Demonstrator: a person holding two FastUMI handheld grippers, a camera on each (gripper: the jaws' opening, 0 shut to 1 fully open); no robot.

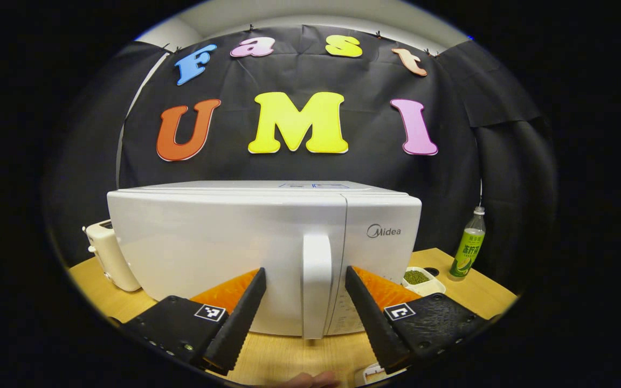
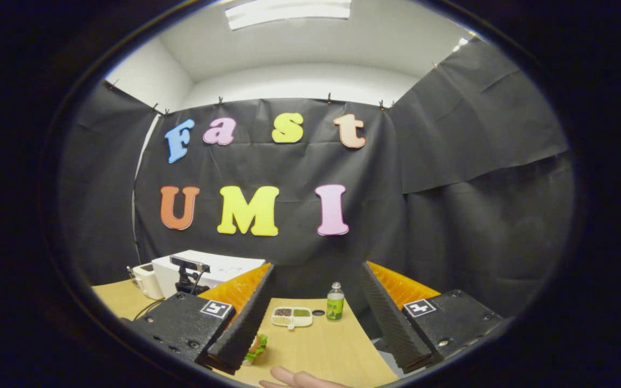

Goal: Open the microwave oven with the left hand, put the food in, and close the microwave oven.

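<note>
Microwave sits on the wooden table, door closed, white vertical handle at the door's right edge, next to the control panel. Left gripper is lined up on that handle: fingers spread wide, one on each side of it, not touching yet as far as I can tell.

Handling guess: handle is rigid moulded plastic, smooth, so somewhat slippery. Grip mid-height, squarely across it, then pull along the door's arc. Door likely has a latch that resists at first. The oven body looks heavy enough to stay put, but a hard yank could slide it on the table.

Right of the microwave: a divided tray with green grains, then a green-labelled bottle. Left of it: a white toaster.

Right gripper is well back from the microwave, fingers wide apart, holding nothing. A sandwich-like food item lies on the table just beside its left finger, probably the food to load. Looks soft, so squeeze lightly.
</note>
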